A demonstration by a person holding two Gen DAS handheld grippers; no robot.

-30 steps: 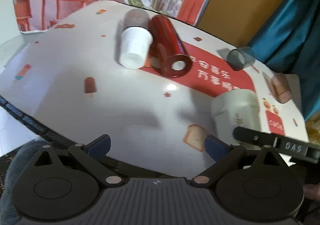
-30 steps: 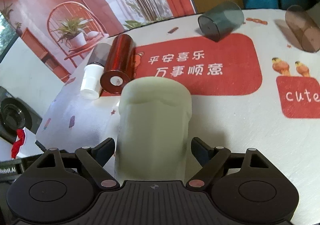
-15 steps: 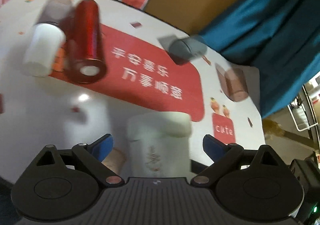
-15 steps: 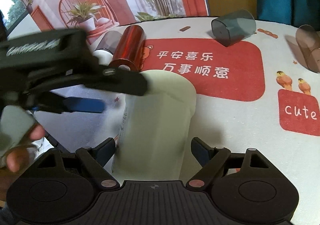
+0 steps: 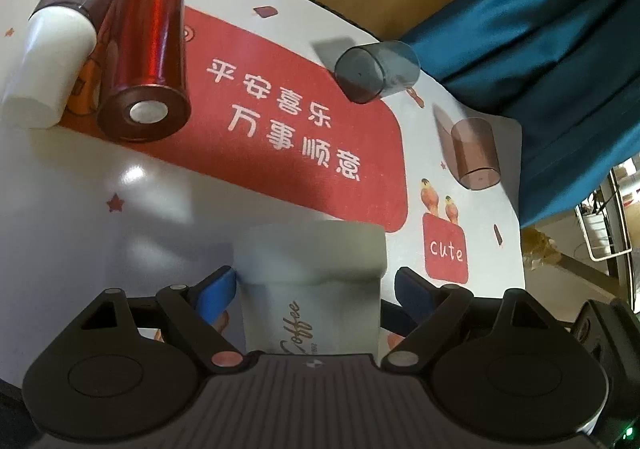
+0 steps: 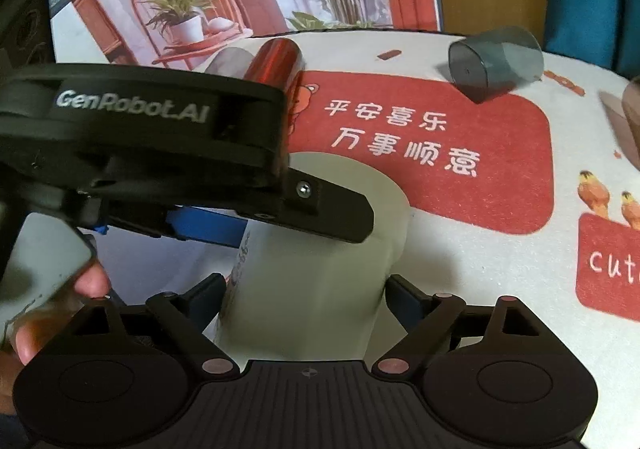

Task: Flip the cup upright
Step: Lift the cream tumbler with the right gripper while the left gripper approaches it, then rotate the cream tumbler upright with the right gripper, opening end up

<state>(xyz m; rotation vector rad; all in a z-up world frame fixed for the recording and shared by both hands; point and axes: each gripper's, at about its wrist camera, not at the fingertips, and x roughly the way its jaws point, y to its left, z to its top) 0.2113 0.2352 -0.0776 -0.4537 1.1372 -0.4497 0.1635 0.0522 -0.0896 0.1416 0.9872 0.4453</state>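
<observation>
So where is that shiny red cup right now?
The shiny red cup lies on its side at the upper left of the left wrist view, between a white cup touching its left flank and the red panel with Chinese writing.

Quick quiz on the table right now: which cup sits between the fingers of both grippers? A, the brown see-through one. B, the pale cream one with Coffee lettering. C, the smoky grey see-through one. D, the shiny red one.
B: the pale cream cup stands between the left gripper fingers and, in the right wrist view, between the right gripper fingers too, while the other cups lie farther off on the table.
</observation>
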